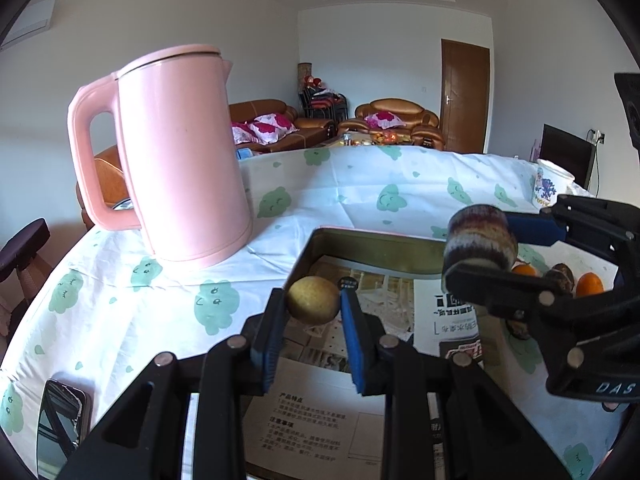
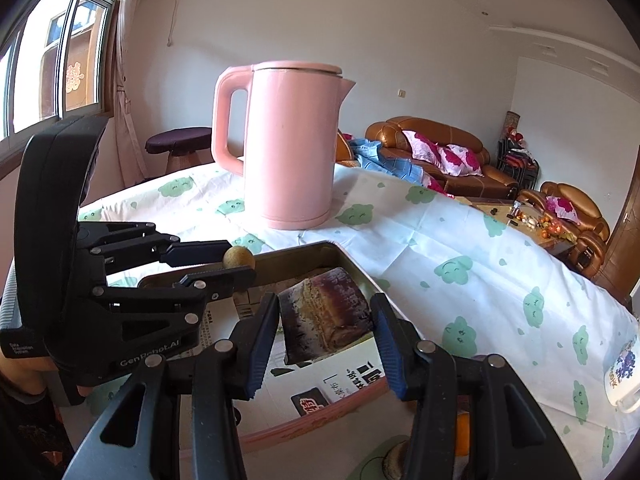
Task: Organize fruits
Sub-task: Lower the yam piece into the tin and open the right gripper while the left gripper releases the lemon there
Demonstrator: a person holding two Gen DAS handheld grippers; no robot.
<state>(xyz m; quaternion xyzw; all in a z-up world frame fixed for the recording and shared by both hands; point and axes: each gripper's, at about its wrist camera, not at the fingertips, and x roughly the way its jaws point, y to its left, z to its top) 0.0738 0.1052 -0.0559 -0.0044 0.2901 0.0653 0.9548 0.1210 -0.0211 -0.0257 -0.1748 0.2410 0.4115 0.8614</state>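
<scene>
My left gripper is shut on a small round yellow-brown fruit, held just above the near-left part of a metal tray lined with printed paper. My right gripper is shut on a purple-brown chunk with a yellowish cut face, held over the tray. In the left wrist view the right gripper comes in from the right with the chunk. The right wrist view shows the left gripper at the left with the round fruit.
A tall pink kettle stands on the cloud-print cloth behind the tray. Two oranges and a dark fruit lie right of the tray. A printed cup is at far right; a phone lies near left.
</scene>
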